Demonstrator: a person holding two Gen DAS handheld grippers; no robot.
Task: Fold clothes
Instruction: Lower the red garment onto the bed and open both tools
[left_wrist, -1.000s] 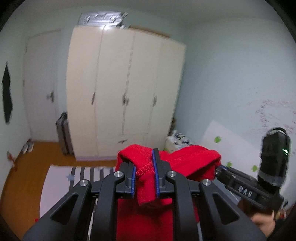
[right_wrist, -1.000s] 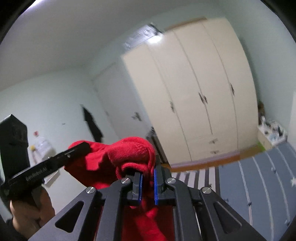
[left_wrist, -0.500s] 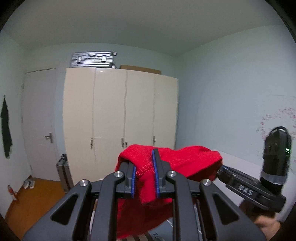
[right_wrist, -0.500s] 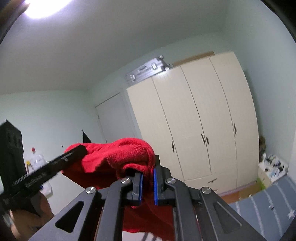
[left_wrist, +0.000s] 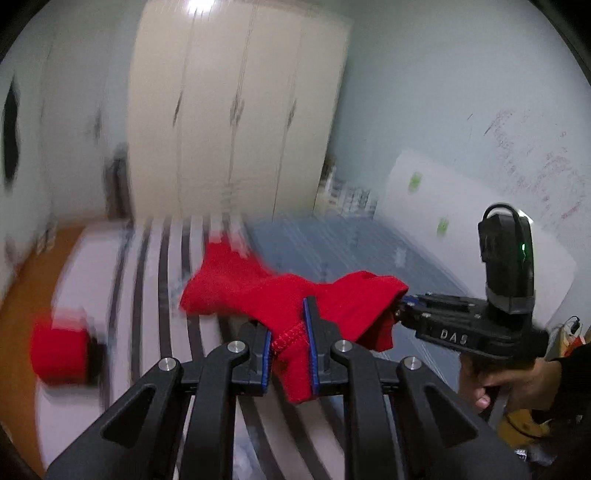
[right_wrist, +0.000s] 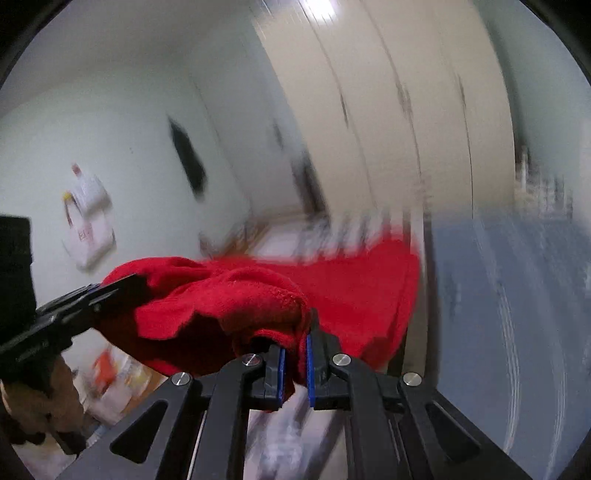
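Note:
A red knitted garment (left_wrist: 258, 288) hangs stretched between both grippers above the bed. My left gripper (left_wrist: 288, 339) is shut on one hemmed edge of it. The right gripper (left_wrist: 400, 302) shows at the right of the left wrist view, clamped on the other end, a hand holding its handle. In the right wrist view my right gripper (right_wrist: 293, 354) is shut on a bunched fold of the red garment (right_wrist: 351, 291), whose far part spreads out low over the bed. The left gripper (right_wrist: 110, 291) enters there from the left, also holding the cloth.
The bed (left_wrist: 155, 258) has a white-and-dark striped sheet and a blue part (left_wrist: 354, 251). A second red item (left_wrist: 59, 354) lies at its left edge. A cream wardrobe (left_wrist: 236, 110) stands behind, a white board (left_wrist: 461, 206) leans at the right wall. Both views are motion-blurred.
Both grippers have swung downward from facing the ceiling and wardrobe toward the bed. The red garment, still held at both ends, has flung forward and now spreads out over the sheet.

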